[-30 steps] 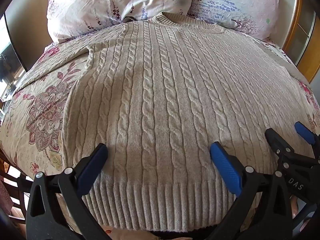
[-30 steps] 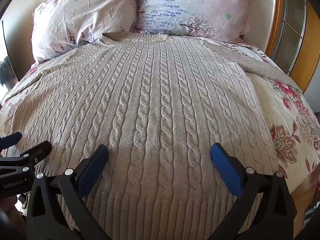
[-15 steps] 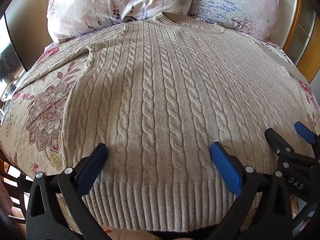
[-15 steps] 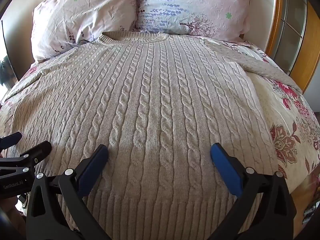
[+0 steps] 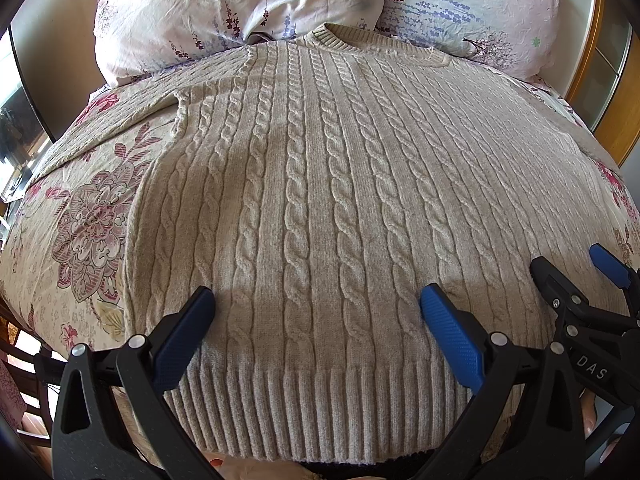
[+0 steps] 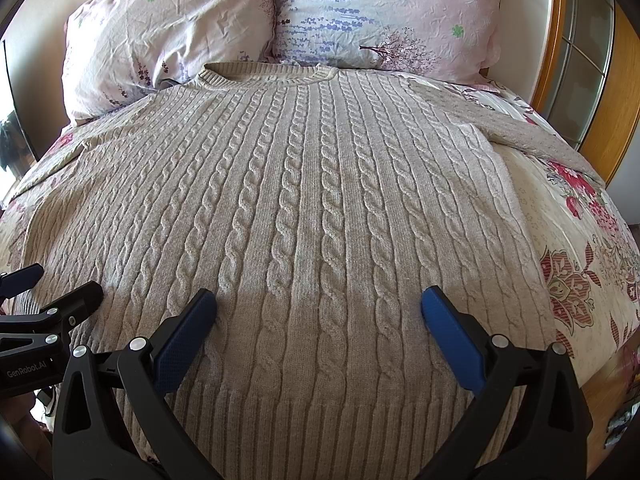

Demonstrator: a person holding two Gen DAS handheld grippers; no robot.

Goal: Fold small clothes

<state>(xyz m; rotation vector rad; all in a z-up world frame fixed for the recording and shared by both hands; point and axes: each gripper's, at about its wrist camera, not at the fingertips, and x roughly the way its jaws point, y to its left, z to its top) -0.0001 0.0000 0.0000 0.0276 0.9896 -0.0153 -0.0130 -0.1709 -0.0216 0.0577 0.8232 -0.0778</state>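
A beige cable-knit sweater (image 5: 328, 200) lies flat, front up, on the bed, collar at the pillows and ribbed hem nearest me; it also fills the right wrist view (image 6: 304, 216). Its sleeves spread out to both sides. My left gripper (image 5: 316, 304) is open and empty, hovering over the hem's left half. My right gripper (image 6: 318, 304) is open and empty over the hem's right half. The right gripper shows at the right edge of the left wrist view (image 5: 576, 276); the left gripper shows at the left edge of the right wrist view (image 6: 60, 288).
The bed has a floral cover (image 5: 84, 224). Two floral pillows (image 6: 168, 32) lean at the headboard behind the collar. A wooden-framed cabinet (image 6: 592, 60) stands to the right of the bed. A dark chair back (image 5: 24, 380) sits at the bed's near left.
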